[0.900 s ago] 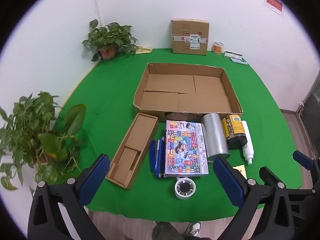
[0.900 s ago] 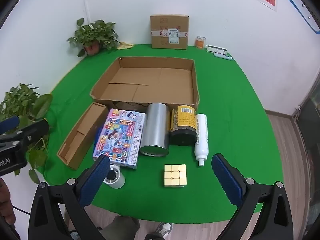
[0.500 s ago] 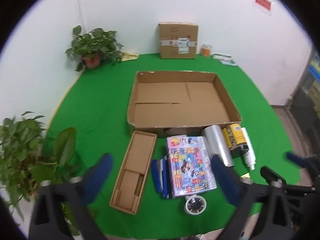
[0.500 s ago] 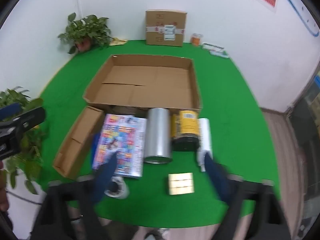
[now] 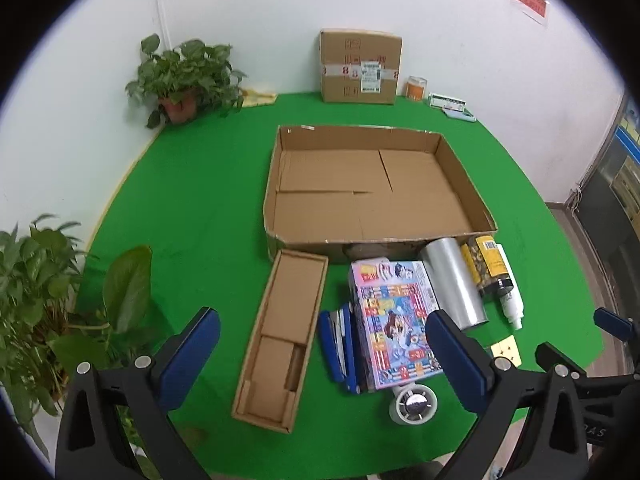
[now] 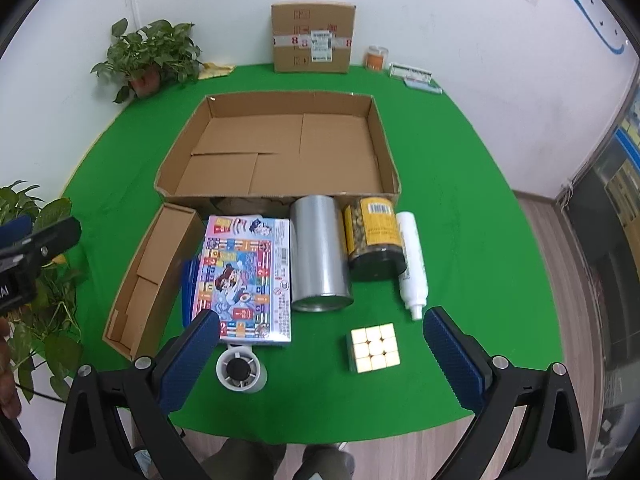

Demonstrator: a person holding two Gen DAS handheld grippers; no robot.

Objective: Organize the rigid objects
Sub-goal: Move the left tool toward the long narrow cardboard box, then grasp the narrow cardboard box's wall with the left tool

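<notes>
The large open cardboard box (image 6: 384,148) sits empty. Against its near wall lie the silver can (image 6: 320,256) and nut jar (image 6: 374,238); both could roll if nudged. Probably a gold cube (image 6: 374,347) lies nearer. Left gripper (image 5: 322,354) and right gripper (image 6: 322,354) gape wide, holding nothing.

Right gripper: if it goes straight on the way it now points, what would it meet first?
Probably the silver can lying on the green table; the right gripper has open jaws, and depth is unclear.
</notes>
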